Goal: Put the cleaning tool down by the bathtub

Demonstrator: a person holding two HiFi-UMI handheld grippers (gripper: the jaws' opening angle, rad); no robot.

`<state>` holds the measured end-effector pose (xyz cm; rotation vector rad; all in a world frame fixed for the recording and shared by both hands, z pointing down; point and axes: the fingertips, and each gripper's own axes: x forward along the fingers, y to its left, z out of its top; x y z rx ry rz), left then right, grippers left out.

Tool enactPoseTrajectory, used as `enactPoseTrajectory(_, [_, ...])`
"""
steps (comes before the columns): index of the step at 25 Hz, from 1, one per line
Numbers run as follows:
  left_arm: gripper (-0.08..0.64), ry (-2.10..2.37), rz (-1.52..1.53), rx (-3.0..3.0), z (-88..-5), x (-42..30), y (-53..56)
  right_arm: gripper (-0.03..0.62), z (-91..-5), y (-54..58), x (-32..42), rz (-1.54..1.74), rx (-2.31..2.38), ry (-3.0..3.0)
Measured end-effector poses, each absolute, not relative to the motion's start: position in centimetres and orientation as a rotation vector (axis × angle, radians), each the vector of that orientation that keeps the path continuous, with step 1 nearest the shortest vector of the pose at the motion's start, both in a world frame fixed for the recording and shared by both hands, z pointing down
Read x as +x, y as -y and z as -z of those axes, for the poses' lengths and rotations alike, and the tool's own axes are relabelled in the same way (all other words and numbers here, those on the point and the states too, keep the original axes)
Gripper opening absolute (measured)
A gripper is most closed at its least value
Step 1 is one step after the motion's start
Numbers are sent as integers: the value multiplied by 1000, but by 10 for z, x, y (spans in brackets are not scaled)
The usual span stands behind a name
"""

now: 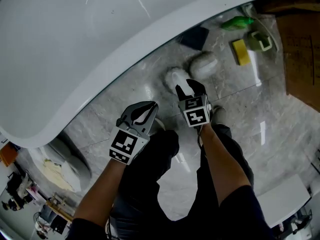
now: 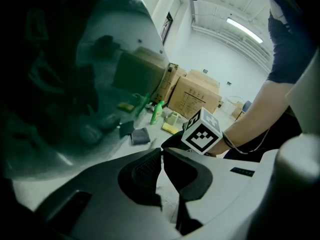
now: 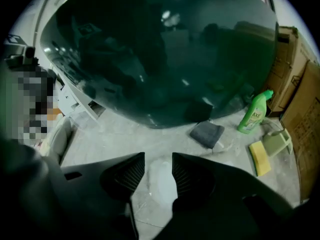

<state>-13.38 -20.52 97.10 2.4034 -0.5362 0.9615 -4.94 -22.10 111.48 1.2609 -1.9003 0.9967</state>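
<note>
A pale, rounded cleaning tool (image 1: 174, 78) lies on the marble floor beside the white bathtub (image 1: 100, 44). In the right gripper view the tool (image 3: 160, 180) rests on the floor between the jaws, and neither pad touches it. My right gripper (image 1: 187, 87) (image 3: 158, 156) hangs just over it, open. My left gripper (image 1: 149, 106) (image 2: 162, 151) is held lower left of the right one, above my knee, shut on nothing. The tub's dark glossy side (image 3: 165, 59) fills the upper part of the right gripper view.
A second pale rounded object (image 1: 204, 64) lies just past the tool. Further along the tub are a dark grey cloth (image 1: 195, 36) (image 3: 207, 133), a green bottle (image 1: 237, 22) (image 3: 254, 114), a yellow sponge (image 1: 240, 51) (image 3: 259, 158) and a pale green holder (image 1: 260, 40). Cardboard boxes (image 1: 300, 49) stand at the right.
</note>
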Motion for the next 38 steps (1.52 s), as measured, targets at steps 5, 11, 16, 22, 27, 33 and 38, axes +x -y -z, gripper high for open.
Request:
enactPoseTrajectory(5, [38, 562, -924, 2437, -916, -122, 214, 174, -1033, 233, -37, -952, 1295, 1964])
enactPoseTrajectory(11, [38, 625, -859, 2505, -831, -107, 234, 170, -920, 253, -27, -850, 1350, 2073])
enactPoseTrajectory(16, [38, 700, -815, 2553, -760, -103, 247, 164, -824, 260, -21, -769, 1385, 2180])
enactPoseTrajectory(22, [38, 787, -746, 2598, -668, -105, 250, 164, -700, 257, -21, -689, 1393, 2306])
enactPoseTrajectory(27, [38, 841, -678, 2661, -584, -95, 247, 164, -606, 250, -18, -613, 1380, 2401])
enactPoseTrajectory(33, [38, 912, -612, 2724, -501, -90, 247, 163, -520, 245, -9, -520, 1365, 2483])
enactPoseTrajectory(38, [38, 967, -561, 2754, -444, -89, 237, 156, -458, 238, 0, -454, 1357, 2545])
